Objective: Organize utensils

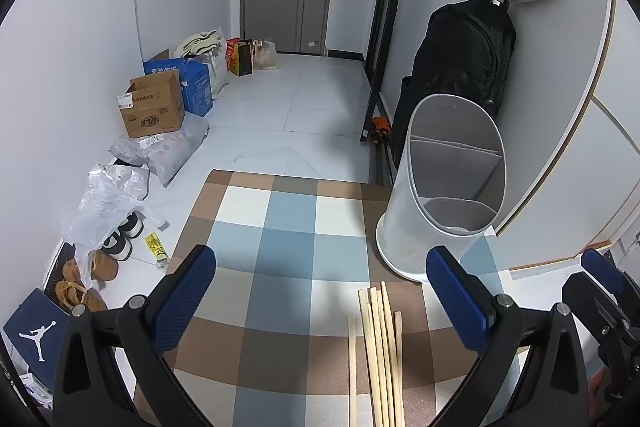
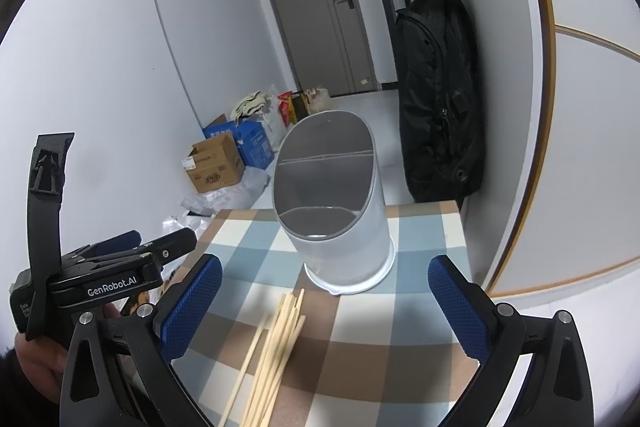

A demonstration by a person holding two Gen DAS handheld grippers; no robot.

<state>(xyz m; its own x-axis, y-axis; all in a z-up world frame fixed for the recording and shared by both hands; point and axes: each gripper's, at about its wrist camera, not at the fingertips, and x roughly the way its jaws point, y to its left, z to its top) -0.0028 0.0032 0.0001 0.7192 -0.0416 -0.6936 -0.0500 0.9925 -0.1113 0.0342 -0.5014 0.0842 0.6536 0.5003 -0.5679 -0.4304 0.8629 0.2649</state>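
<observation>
Several pale wooden chopsticks [image 1: 378,351] lie in a loose bundle on the checkered tablecloth [image 1: 280,239], near its front. A white utensil holder [image 1: 440,195] with a slanted oval mouth and an inner divider stands upright behind them, empty. My left gripper [image 1: 320,295] is open and empty, with the chopsticks between its fingers toward the right one. In the right wrist view the chopsticks [image 2: 276,343] lie ahead of the holder [image 2: 340,227]. My right gripper [image 2: 324,303] is open and empty above them. The left gripper's body [image 2: 104,275] shows at the left.
The table's far edge [image 1: 296,177] drops to a tiled floor. A black backpack [image 1: 460,75] hangs on the wall close behind the holder. Cardboard boxes [image 1: 154,105], plastic bags [image 1: 108,203] and shoes [image 1: 90,267] sit along the left wall. A white cabinet panel [image 1: 560,167] stands at the right.
</observation>
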